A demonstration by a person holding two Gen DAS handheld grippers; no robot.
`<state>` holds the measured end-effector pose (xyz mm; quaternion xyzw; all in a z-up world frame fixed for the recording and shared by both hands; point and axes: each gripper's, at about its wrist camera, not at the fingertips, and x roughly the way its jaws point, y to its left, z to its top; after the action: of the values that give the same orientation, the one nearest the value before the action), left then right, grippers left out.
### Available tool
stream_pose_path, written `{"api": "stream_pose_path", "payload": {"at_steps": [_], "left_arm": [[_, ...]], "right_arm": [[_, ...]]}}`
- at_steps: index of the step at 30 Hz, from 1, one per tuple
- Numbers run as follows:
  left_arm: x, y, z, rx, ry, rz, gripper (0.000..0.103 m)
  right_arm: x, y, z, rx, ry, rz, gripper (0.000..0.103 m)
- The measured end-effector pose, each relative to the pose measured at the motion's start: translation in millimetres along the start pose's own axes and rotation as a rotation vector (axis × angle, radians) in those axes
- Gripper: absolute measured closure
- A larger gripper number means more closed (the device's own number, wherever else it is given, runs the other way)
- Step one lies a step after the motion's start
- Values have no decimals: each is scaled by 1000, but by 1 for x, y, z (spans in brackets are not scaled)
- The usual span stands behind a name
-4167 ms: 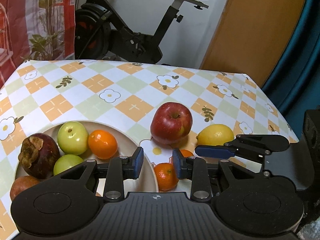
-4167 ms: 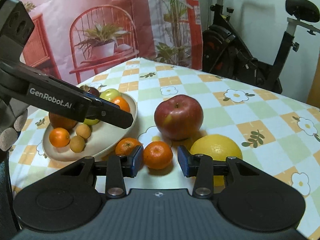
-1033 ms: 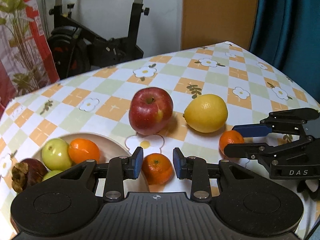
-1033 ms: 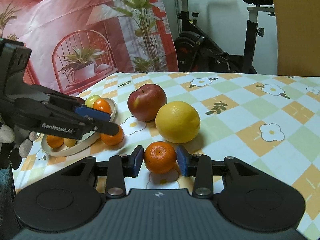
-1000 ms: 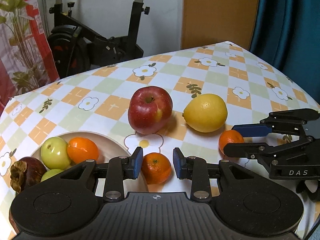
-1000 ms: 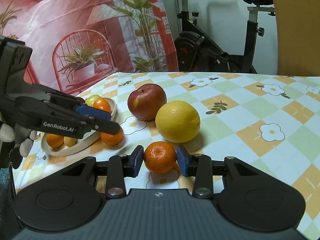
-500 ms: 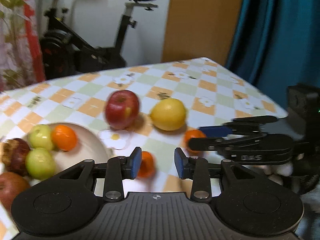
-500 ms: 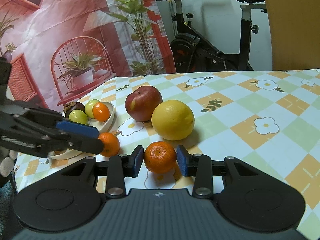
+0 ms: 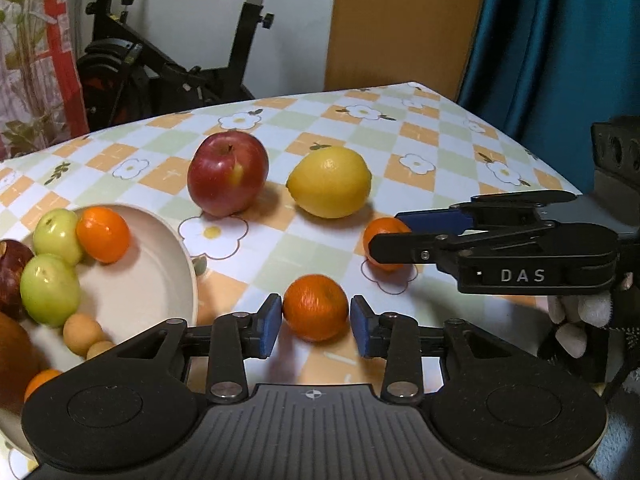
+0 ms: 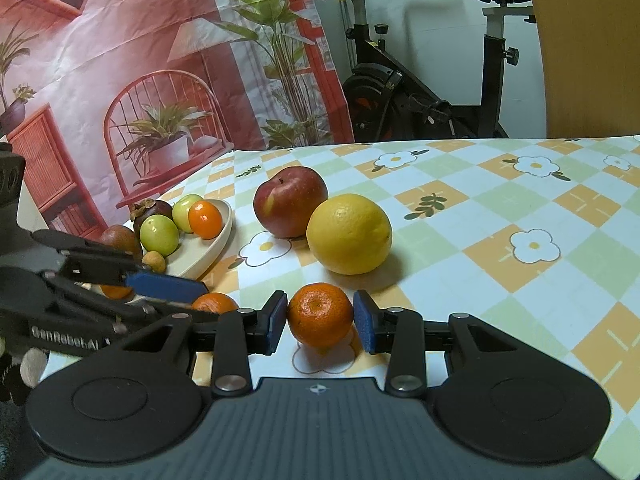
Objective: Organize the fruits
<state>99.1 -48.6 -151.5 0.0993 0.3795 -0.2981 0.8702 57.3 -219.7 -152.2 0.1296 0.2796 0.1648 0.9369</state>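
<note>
My left gripper [image 9: 316,326] is open around a small tangerine [image 9: 315,306] on the tablecloth; the blue pads sit close on both sides, with a slight gap on the right. My right gripper [image 10: 320,325] is shut on a second tangerine [image 10: 320,315], which also shows in the left wrist view [image 9: 382,236] between the right gripper's fingers. A red apple [image 9: 227,173] and a yellow lemon [image 9: 330,181] lie further back. A cream plate [image 9: 176,248] on the left holds green fruits, an orange, a mangosteen and small longans.
The table's right edge and a blue curtain [image 9: 560,40] lie to the right. An exercise bike [image 9: 180,60] stands behind the table. The right gripper body [image 9: 520,252] reaches in from the right, near my left gripper.
The left gripper swung right and back, now centred on its tangerine. The right gripper's pads have drawn in onto its tangerine.
</note>
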Motion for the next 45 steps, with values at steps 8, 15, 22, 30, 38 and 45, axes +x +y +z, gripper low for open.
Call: {"api": "stream_pose_path", "payload": {"at_steps": [8,15,22,30,38,45], "left_arm": [[-3,6,-6,-89,-44,5,65],[-25,6,-5,-118,-119,37,65],[-42,17,-8,-192,-163,65,65],[-49,26,-12,-215,-182,90,65],[-58,38,-11,-240,-206,106,65],[-72,63,-3,-301,-232,160,65]], "right_arm": [[0,-2,0,10,6,2,64],[0,-2,0,15,9,1,64],[1,-4,0,19,8,1,64],[1,-4,0,23,12,-3,64],[3,-1,1,14,27,-17,64],[9,7,8,-8,44,-10,64]]}}
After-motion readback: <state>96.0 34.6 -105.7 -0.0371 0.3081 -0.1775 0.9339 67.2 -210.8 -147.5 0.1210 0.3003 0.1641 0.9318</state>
